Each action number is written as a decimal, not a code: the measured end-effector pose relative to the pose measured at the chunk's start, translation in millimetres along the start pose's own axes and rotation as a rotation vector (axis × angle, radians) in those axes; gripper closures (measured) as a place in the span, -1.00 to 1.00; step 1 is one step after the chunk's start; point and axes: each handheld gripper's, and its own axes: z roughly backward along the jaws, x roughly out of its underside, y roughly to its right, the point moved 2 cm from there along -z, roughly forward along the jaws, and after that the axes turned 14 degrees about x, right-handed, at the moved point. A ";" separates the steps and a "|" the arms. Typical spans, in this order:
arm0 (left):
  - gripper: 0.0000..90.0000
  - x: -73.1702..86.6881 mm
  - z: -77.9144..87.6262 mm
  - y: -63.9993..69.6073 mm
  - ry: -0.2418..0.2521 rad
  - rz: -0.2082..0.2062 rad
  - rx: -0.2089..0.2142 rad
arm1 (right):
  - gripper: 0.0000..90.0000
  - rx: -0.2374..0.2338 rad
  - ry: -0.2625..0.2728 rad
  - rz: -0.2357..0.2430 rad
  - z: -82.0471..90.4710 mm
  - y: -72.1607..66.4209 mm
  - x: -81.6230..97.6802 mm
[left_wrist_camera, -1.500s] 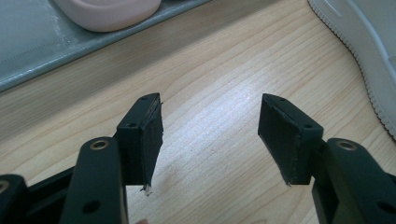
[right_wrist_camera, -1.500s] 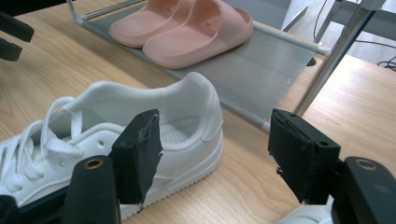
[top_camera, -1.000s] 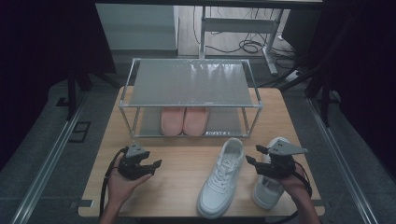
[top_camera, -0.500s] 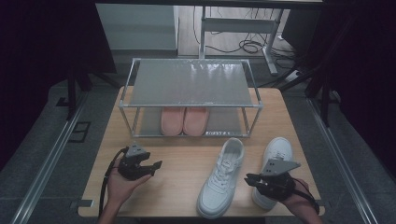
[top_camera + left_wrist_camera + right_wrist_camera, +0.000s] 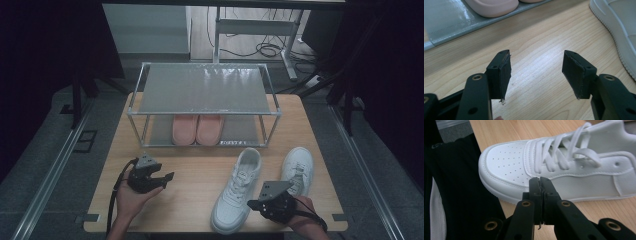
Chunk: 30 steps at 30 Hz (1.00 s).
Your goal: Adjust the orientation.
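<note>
Having slid toward the lower right, the right gripper [image 5: 256, 204], fingers just closing empty, is facing the light, soft-collared white sneaker [image 5: 564, 167], while the left gripper [image 5: 167, 177] is gaping.

On table [image 5: 200, 200], far half: two-tier rack [image 5: 205, 90], pair of slippers [image 5: 197, 129] side by side on lower shelf. Before rack, right of centre: two sneakers, well apart at heels, toes toward near edge; left sneaker [image 5: 235, 192] lying aslant, right sneaker [image 5: 298, 170] farther right and farther back. Left gripper [image 5: 167, 177] near table's left front, well left of both sneakers. Right gripper [image 5: 251, 204] at near edge, between the two sneakers, just beside left sneaker's toe end.
</note>
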 end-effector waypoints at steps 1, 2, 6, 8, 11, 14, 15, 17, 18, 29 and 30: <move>-0.10 0.0 0.2 0.1 0.001 0.000 0.001 | 0.98 0.003 -0.010 0.008 -1.0 -1.4 -0.1; -0.10 0.1 0.2 0.2 0.001 0.001 0.000 | 0.98 0.007 -0.021 0.020 -2.3 -2.6 0.2; -0.10 0.2 -0.4 -0.2 -0.001 0.001 0.000 | 1.00 0.019 -0.060 0.042 -7.4 -5.0 1.0; -0.10 0.2 -0.4 -0.4 -0.001 0.003 -0.002 | 1.00 0.017 -0.067 0.054 -9.8 -6.0 0.2; -0.10 0.5 -0.5 -0.7 0.001 0.004 -0.001 | 1.00 0.020 -0.080 0.064 -14.2 -7.5 -1.8; -0.09 0.5 0.0 -0.5 0.003 0.004 0.000 | 1.00 0.025 -0.093 0.067 -19.4 -8.4 -3.4; -0.09 0.5 0.4 -0.5 0.003 0.005 0.001 | 1.00 0.032 -0.098 0.071 -21.5 -9.0 -3.8; -0.09 0.5 0.9 -1.2 0.004 0.005 0.000 | 1.00 0.033 -0.111 0.077 -25.9 -10.7 -4.7; -0.09 0.7 1.0 -1.6 0.004 0.007 -0.002 | 1.00 0.031 -0.112 0.081 -27.4 -10.8 -5.3; -0.08 0.5 -1.1 0.2 0.003 0.001 0.012 | 1.00 0.019 -0.104 0.053 -29.4 -9.3 -4.3; -0.08 0.5 -0.9 0.1 0.003 0.001 0.011 | 1.00 0.019 -0.102 0.051 -29.6 -9.3 -4.2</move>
